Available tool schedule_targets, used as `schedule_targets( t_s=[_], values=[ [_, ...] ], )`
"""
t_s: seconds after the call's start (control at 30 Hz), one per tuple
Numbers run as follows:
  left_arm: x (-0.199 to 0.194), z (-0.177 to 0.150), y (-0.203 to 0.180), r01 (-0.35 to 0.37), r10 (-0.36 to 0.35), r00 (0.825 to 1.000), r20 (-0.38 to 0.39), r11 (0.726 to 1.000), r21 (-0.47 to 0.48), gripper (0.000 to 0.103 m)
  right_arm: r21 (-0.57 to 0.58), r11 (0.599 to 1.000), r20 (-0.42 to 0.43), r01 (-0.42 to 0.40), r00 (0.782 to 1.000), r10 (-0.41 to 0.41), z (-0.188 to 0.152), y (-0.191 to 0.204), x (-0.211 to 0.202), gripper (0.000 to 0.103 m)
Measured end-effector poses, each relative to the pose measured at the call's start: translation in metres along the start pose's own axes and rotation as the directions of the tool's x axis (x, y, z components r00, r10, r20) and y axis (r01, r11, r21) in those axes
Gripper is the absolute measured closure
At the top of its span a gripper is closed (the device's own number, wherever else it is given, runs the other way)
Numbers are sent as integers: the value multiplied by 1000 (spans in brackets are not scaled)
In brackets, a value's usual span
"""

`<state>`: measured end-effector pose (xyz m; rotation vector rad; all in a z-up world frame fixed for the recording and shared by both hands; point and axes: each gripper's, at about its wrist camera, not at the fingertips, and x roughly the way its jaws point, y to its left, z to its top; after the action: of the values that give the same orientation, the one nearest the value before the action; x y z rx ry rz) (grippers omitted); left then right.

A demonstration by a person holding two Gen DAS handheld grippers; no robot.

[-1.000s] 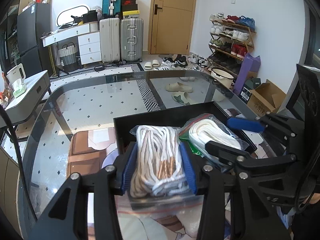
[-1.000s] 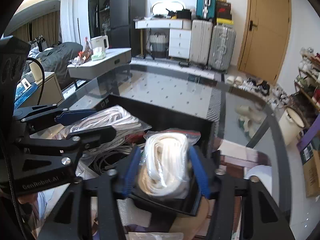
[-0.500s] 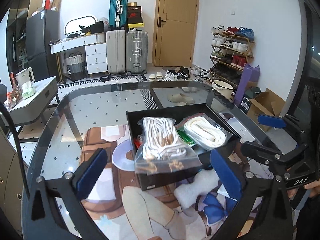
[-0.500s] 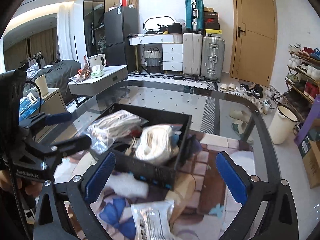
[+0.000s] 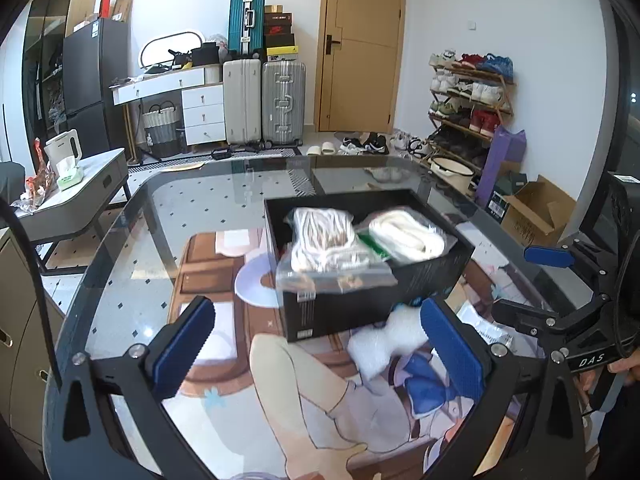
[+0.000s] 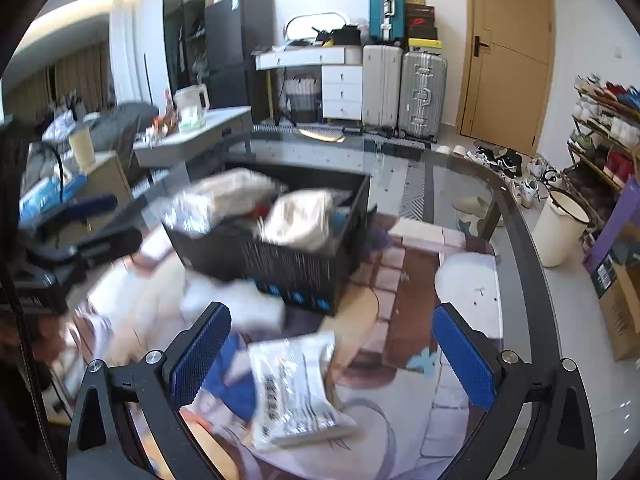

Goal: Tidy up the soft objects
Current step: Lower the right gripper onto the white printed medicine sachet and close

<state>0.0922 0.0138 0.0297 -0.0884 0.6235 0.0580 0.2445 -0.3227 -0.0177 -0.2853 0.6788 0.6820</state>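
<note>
A black box (image 5: 400, 294) (image 6: 296, 270) stands on the printed mat on the glass table. In it lie a clear bag of brown-and-white rope (image 5: 324, 242) (image 6: 224, 196) and a bag of white rope (image 5: 408, 236) (image 6: 300, 220). My left gripper (image 5: 316, 346) is open and empty, pulled back from the box. My right gripper (image 6: 332, 352) is open and empty, above a flat printed plastic bag (image 6: 292, 392) on the mat. A white soft bundle (image 5: 384, 340) (image 6: 240, 308) lies against the box's near side. The right gripper also shows in the left wrist view (image 5: 532, 280).
The glass table's dark rim (image 5: 120, 220) curves around the mat. A white pad (image 6: 468, 284) lies on the mat right of the box. Suitcases (image 5: 264, 104), a shoe rack (image 5: 468, 100) and a cardboard box (image 5: 536, 212) stand on the floor beyond.
Both grippers let go of their rope bags in the box, opened wide and drew back toward me. The bags stay in the box.
</note>
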Motion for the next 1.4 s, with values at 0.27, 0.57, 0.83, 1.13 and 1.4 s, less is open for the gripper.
schedule_targets(
  t_s=[0.27, 0.57, 0.83, 1.13, 1.4],
  values=[
    [3, -9, -16, -14, 14, 1000, -15, 1000, 20, 0, 2, 1000, -43, -25, 999, 25, -12, -7, 8, 1],
    [12, -14, -20, -9, 10, 999, -46, 1000, 23, 0, -29, 999, -72, -45, 997, 42, -17, -2, 10, 1],
    [23, -18, -16, -1, 1, 995, -96, 1000, -2, 0, -41, 997, -125, -66, 990, 60, -24, 0, 22, 1],
    [29, -23, -18, 1, 0, 992, -126, 1000, 12, 0, -57, 994, -212, -91, 974, 77, -34, 8, 40, 1],
    [35, -24, -17, 1, 2, 989, -149, 1000, 18, 0, -43, 995, -229, -92, 970, 79, -36, 11, 51, 1]
  ],
)
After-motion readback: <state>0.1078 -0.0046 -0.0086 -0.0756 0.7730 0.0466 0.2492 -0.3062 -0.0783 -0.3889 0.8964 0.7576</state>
